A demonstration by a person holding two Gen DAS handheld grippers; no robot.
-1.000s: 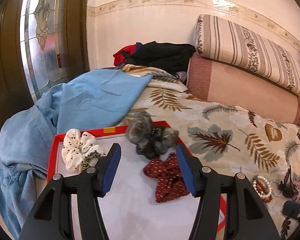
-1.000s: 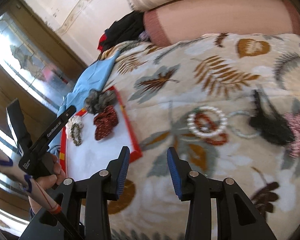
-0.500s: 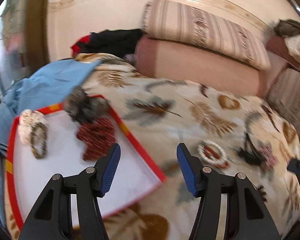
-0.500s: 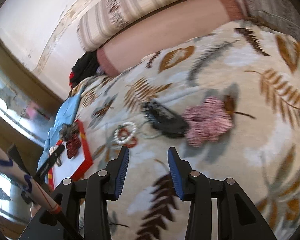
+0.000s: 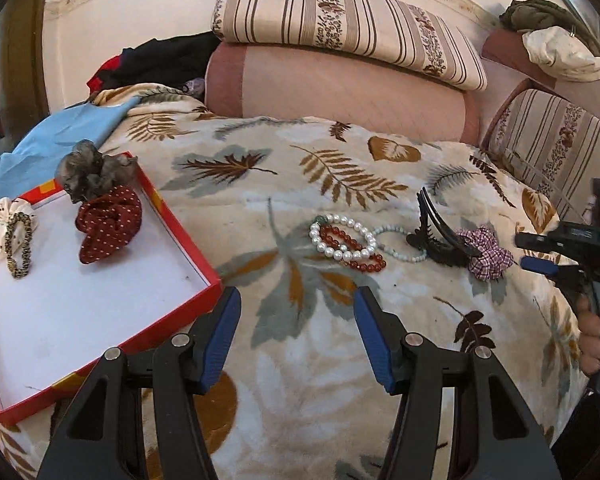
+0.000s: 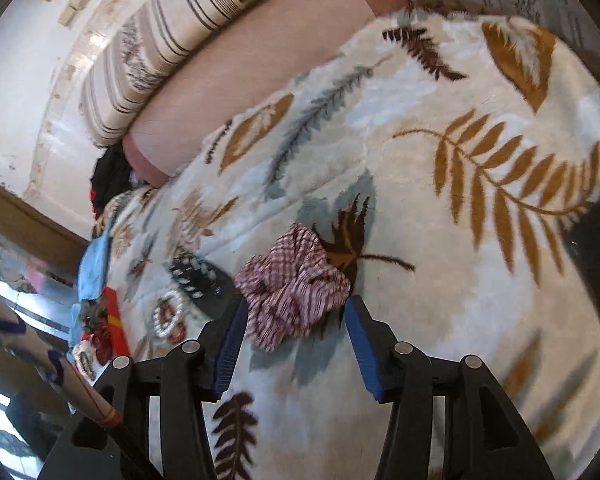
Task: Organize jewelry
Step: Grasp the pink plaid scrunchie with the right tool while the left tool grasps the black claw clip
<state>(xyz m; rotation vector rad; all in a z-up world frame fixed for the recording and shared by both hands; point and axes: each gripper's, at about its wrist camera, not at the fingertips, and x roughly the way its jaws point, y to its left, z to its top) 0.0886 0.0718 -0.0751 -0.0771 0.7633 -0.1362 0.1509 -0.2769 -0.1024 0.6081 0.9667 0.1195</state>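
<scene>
A red tray (image 5: 188, 254) with a white floor lies at the left of the bed and holds a grey scrunchie (image 5: 92, 176), a red dotted scrunchie (image 5: 108, 224), a cream one (image 5: 2, 216) and a leopard-print one (image 5: 18, 248). Loose on the leaf-print blanket lie a pearl bracelet (image 5: 341, 240), a red bead bracelet (image 5: 365, 266), a black claw clip (image 5: 439, 236) and a pink checked scrunchie (image 6: 296, 292). My left gripper (image 5: 296, 300) hangs open over bare blanket, short of the bracelets. The jaws of my right gripper (image 6: 294, 312) are opening, with the checked scrunchie's near edge between the fingertips.
A pink bolster (image 5: 339, 84) and a striped cushion (image 5: 339, 20) line the wall behind. Blue cloth (image 5: 60, 136) and dark clothes (image 5: 160, 56) lie at the back left. A hand (image 5: 591, 332) holds the right gripper at the bed's right side.
Both grippers have swung right, away from the tray and toward the loose items. The right gripper has come down over the checked scrunchie and its jaws stand wider.
</scene>
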